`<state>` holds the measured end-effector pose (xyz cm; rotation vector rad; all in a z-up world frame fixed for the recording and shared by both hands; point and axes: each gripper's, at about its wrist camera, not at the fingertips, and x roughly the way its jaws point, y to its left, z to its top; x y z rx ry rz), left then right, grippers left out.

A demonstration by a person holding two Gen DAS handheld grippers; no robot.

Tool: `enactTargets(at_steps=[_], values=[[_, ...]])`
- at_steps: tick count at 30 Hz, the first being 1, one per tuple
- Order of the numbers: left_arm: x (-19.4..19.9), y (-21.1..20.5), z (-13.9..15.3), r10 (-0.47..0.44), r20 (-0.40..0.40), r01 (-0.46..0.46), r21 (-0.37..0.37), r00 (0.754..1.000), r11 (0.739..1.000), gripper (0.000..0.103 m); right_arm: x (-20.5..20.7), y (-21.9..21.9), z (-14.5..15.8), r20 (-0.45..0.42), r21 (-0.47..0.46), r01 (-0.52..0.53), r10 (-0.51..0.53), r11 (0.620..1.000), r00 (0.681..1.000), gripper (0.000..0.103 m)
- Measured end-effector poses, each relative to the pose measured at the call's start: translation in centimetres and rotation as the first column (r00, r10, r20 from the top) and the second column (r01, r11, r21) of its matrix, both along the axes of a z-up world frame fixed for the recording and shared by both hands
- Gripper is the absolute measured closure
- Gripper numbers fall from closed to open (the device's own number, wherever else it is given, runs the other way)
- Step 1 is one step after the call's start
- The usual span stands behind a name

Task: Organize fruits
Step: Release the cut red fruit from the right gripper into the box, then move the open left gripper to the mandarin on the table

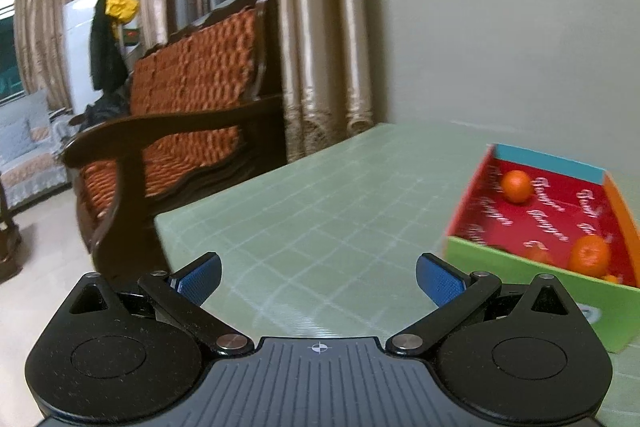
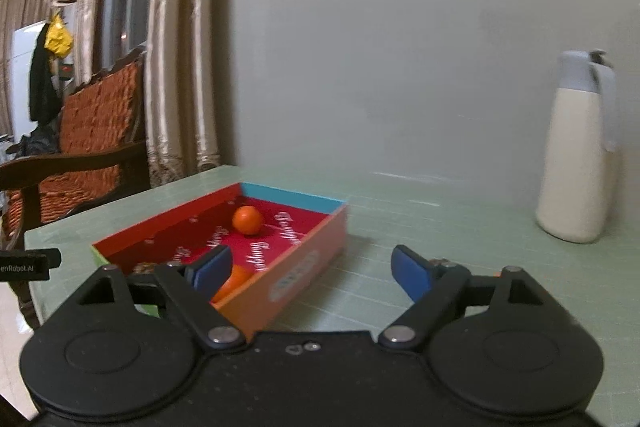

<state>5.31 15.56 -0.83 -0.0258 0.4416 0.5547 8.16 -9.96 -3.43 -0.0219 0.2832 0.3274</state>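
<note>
A shallow colourful box (image 1: 516, 269) with a red floor sits on the green table; it also shows in the right wrist view (image 2: 296, 263). One orange (image 1: 517, 185) lies near its far end and another orange (image 1: 589, 255) near its front wall. In the right wrist view I see the far orange (image 2: 247, 220) and the near orange (image 2: 234, 283), partly behind my left finger. My left gripper (image 1: 318, 277) is open and empty, left of the box. My right gripper (image 2: 310, 271) is open and empty, over the box's near right corner.
A cream thermos jug (image 2: 576, 155) stands at the back right of the table (image 1: 320, 195). A wooden sofa with orange cushions (image 1: 180, 107) stands past the table's left edge, with curtains (image 1: 320, 27) behind. A grey wall is close behind the table.
</note>
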Motion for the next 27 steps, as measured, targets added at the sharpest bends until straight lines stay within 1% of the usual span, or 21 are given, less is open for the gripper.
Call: enactTargets(at_steps=[7, 16, 22, 25, 27], values=[[1.0, -3.6, 0.4, -0.08, 0.01, 0.08, 0.014, 0.997, 0.997, 0.0, -0.3, -4.0, -0.3, -0.027, 0.025, 0.119, -0.118, 0.993, 0.993, 0.016], [2.1, -8.3, 0.8, -0.2, 0.026, 0.199, 0.047, 0.979, 0.979, 0.0, -1.0, -8.8, -0.9, -0.063, 0.051, 0.265, -0.262, 0.963, 0.963, 0.016], [2.7, -11.8, 1.3, -0.297, 0.042, 0.294, 0.072, 0.954, 0.953, 0.0, -1.5, -11.5, -1.2, -0.076, 0.065, 0.337, -0.332, 0.939, 0.94, 0.016], [3.3, -13.9, 1.6, -0.357, 0.035, 0.354, 0.084, 0.933, 0.932, 0.0, -1.8, -12.9, -1.4, -0.082, 0.07, 0.37, -0.365, 0.926, 0.928, 0.015], [3.7, -15.3, 1.8, -0.402, 0.031, 0.398, 0.086, 0.915, 0.913, 0.0, -2.1, -13.7, -1.5, -0.087, 0.075, 0.388, -0.382, 0.919, 0.92, 0.015]])
